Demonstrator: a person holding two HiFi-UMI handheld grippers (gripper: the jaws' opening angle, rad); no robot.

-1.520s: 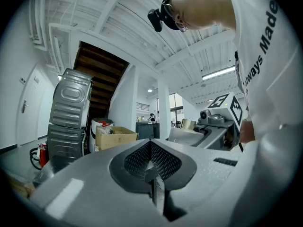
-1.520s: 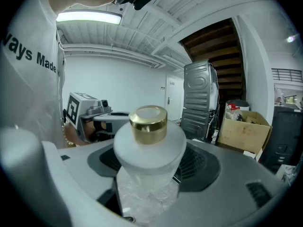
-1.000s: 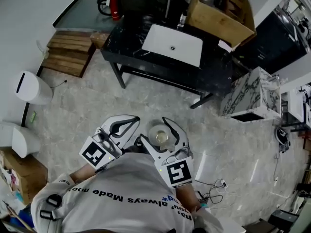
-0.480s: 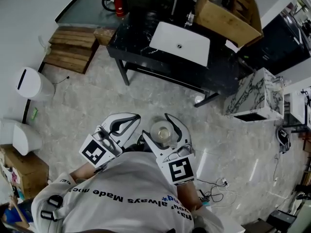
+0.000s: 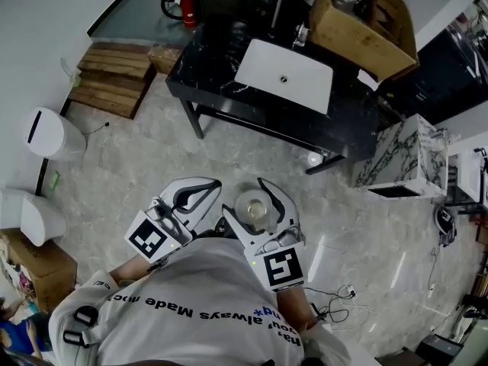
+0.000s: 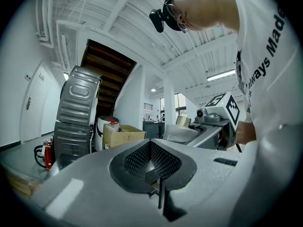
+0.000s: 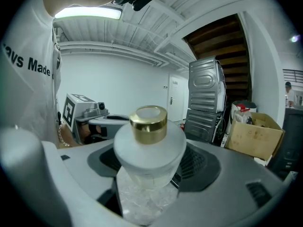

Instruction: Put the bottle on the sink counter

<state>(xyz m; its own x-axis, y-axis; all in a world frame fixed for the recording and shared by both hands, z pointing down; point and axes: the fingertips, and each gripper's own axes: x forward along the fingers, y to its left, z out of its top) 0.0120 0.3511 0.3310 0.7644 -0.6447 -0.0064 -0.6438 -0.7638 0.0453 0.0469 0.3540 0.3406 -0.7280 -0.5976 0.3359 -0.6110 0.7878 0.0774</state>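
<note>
A frosted glass bottle (image 5: 255,212) with a gold cap (image 7: 149,123) stands upright between the jaws of my right gripper (image 5: 246,198), which is shut on its body (image 7: 147,193). I hold it over the floor, close in front of the person's chest. My left gripper (image 5: 214,184) hangs just left of it, shut with nothing between its mesh pads (image 6: 163,161). The black marble sink counter (image 5: 206,67) with its white basin (image 5: 284,73) lies farther ahead, well apart from both grippers.
An open cardboard box (image 5: 362,17) sits at the counter's far right end. Wooden pallets (image 5: 107,78) lie left of the counter, and a white bin (image 5: 49,136) stands by the left wall. A marble-faced block (image 5: 400,155) stands to the right. Cables (image 5: 335,296) trail on the floor.
Both grippers and the bottle keep their pose. In the head view the sink counter has slid slightly to the right.
</note>
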